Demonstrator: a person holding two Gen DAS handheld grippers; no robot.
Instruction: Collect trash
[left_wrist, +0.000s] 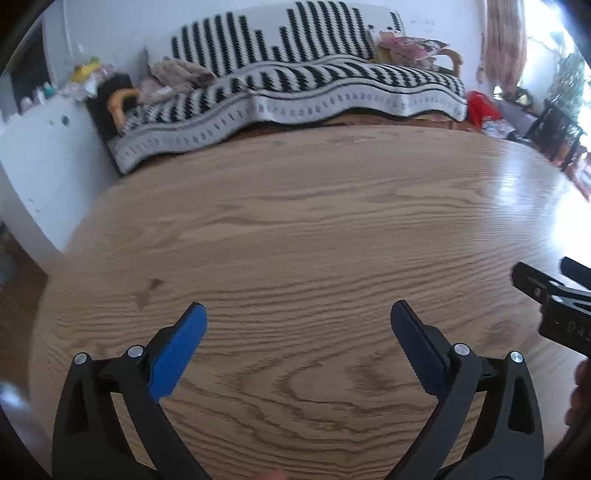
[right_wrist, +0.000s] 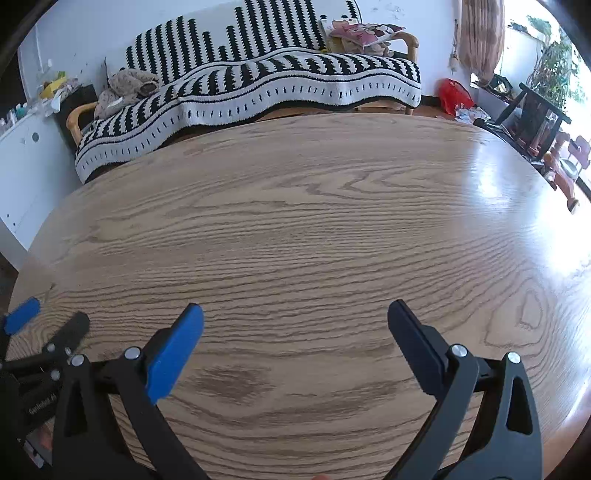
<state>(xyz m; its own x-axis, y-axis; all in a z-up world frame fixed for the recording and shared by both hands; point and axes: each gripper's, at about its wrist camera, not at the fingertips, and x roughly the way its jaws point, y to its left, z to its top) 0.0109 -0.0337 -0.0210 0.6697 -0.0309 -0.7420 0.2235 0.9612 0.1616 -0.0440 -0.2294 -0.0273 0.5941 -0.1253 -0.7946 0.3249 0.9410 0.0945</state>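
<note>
Both grippers hover over a wooden table (left_wrist: 295, 221), side by side, both pointing toward the sofa.

Left gripper (left_wrist: 298, 314): jaws wide apart, nothing btwn them. Blue pads (left_wrist: 177, 350) face inward, only bare wood grain in the gap. A small dark stain (left_wrist: 149, 290) sits on the table just ahead and left of the left finger.

Right gripper (right_wrist: 295, 314): jaws also spread wide, nothing held. Its black frame shows at the right edge of the left wrist view, near the left gripper but not touching it. Likewise, the left gripper shows at the lower-left edge of the right wrist view, w/ one blue pad tip visible.

Trash: no trash item can be made out on the tabletop in either view. Tabletop shows wood grain and window glare on the right side.

Beyond the table's far edge: a sofa w/ a black-and-white striped blanket (right_wrist: 258, 77) draped over back and seat. A brownish crumpled cloth (right_wrist: 123, 88) lies at the sofa's left end, a pink patterned cushion (right_wrist: 365, 31) at its right end by the wooden armrest. A red bag (right_wrist: 454, 94) sits on the floor right of the sofa. White cabinet (right_wrist: 22, 162) at far left w/ small clutter on top, too blurry to ID. Dark chair (right_wrist: 532, 114) and plants by the bright window at far right.
</note>
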